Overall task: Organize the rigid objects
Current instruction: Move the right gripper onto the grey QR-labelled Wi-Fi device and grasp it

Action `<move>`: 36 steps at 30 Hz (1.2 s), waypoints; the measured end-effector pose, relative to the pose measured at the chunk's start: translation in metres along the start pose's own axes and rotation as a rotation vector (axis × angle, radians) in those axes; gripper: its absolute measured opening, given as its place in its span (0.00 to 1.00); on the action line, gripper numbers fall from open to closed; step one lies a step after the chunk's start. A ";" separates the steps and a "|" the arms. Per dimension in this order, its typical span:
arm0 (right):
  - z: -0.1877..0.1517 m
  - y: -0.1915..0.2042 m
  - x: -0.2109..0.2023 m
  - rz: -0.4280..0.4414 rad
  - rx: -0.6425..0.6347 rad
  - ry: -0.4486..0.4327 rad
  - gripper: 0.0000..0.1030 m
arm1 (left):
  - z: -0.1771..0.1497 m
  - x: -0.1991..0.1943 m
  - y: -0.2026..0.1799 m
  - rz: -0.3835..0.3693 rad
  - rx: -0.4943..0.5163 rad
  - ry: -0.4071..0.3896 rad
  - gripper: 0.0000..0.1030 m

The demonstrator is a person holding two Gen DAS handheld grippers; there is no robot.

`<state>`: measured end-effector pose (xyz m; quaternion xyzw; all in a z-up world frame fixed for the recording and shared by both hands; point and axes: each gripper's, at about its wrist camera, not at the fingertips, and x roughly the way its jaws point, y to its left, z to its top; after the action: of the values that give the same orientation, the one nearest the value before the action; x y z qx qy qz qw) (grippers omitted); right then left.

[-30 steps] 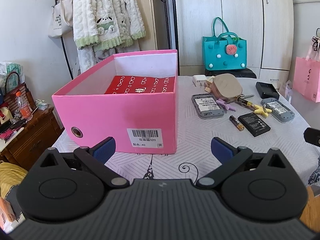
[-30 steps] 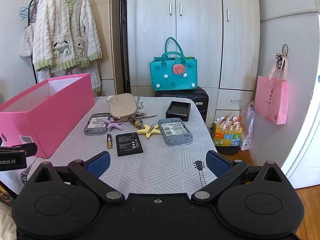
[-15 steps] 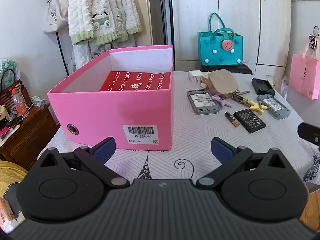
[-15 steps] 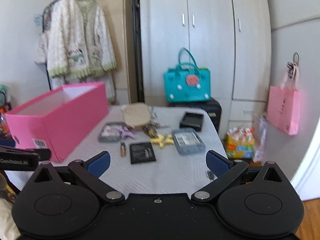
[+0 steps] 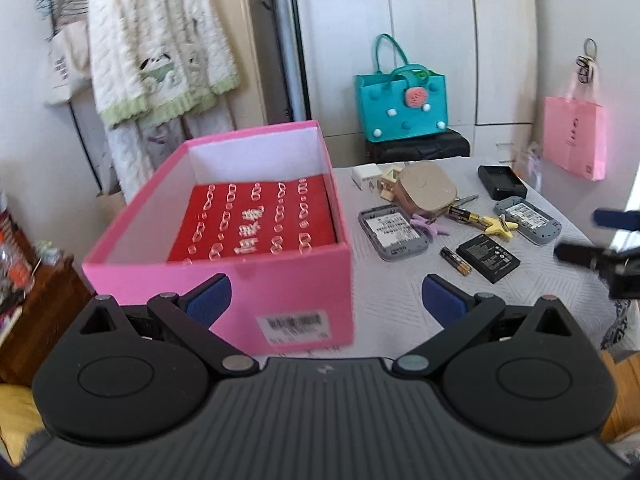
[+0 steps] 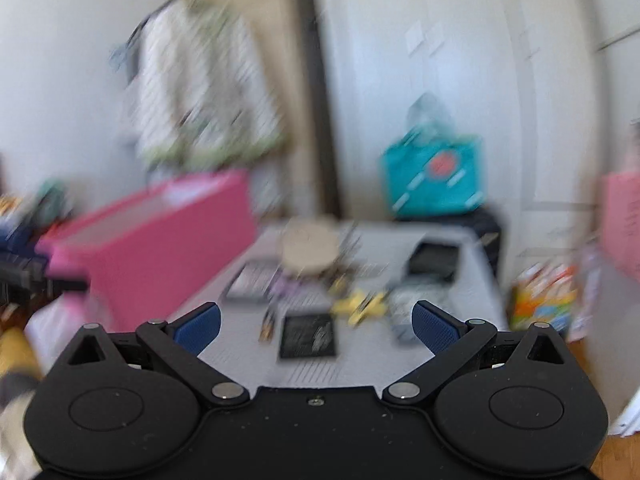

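Left wrist view alone shows inside the pink box [image 5: 224,276] at centre left: a red box [image 5: 256,220] is held there. Both claws, left gripper [image 5: 326,294] and right gripper [image 6: 316,320], are spread wide, empty.

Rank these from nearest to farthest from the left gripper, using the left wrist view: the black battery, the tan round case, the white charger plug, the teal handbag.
Measured from the left gripper:
1. Black battery, on the table, front right.
2. Tan round case, mid-table, right of the pink box.
3. White charger plug, at the table's far edge.
4. Teal handbag, beyond the table, by the wardrobe.
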<state>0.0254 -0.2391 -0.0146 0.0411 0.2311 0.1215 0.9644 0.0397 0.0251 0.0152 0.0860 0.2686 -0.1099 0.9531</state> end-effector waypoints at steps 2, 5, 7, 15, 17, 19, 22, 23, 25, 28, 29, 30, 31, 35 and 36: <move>0.009 -0.011 0.009 0.026 0.024 0.044 0.99 | 0.012 0.001 0.012 0.003 0.037 0.010 1.00; 0.019 -0.023 0.018 -0.011 0.002 0.074 0.96 | 0.027 0.005 0.025 0.034 0.108 0.044 1.00; 0.024 -0.032 0.024 -0.046 -0.013 0.093 0.94 | 0.039 0.010 0.035 0.030 0.139 0.076 1.00; 0.025 -0.064 0.066 -0.130 -0.050 0.220 0.75 | 0.078 0.041 0.061 -0.032 0.187 0.183 0.98; 0.026 -0.069 0.077 -0.137 -0.060 0.251 0.75 | 0.084 0.050 0.069 0.007 0.208 0.185 0.97; 0.028 -0.073 0.088 -0.129 -0.071 0.279 0.75 | 0.090 0.061 0.081 0.043 0.220 0.197 0.97; 0.030 -0.082 0.100 -0.116 -0.047 0.328 0.75 | 0.099 0.077 0.104 0.082 0.205 0.233 0.97; 0.030 -0.085 0.106 -0.112 -0.037 0.346 0.75 | 0.101 0.083 0.112 0.094 0.203 0.248 0.97; 0.031 -0.088 0.114 -0.100 -0.028 0.375 0.74 | 0.105 0.096 0.126 0.111 0.206 0.278 0.97; 0.034 -0.086 0.123 -0.103 -0.043 0.372 0.67 | 0.106 0.115 0.143 0.126 0.197 0.319 0.96; 0.036 -0.085 0.125 -0.097 -0.043 0.373 0.63 | 0.106 0.122 0.149 0.133 0.192 0.333 0.94; 0.038 -0.083 0.125 -0.098 -0.046 0.381 0.63 | 0.106 0.128 0.153 0.133 0.197 0.352 0.86; 0.039 -0.082 0.125 -0.104 -0.046 0.390 0.63 | 0.106 0.133 0.157 0.125 0.205 0.373 0.75; 0.043 -0.081 0.119 -0.132 -0.016 0.391 0.63 | 0.102 0.132 0.173 0.113 0.180 0.390 0.54; 0.043 -0.081 0.117 -0.142 -0.022 0.387 0.63 | 0.102 0.131 0.174 0.103 0.182 0.383 0.49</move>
<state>0.1635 -0.2887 -0.0378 -0.0097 0.4130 0.0613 0.9086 0.2431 0.1483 0.0494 0.2046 0.4290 -0.0663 0.8774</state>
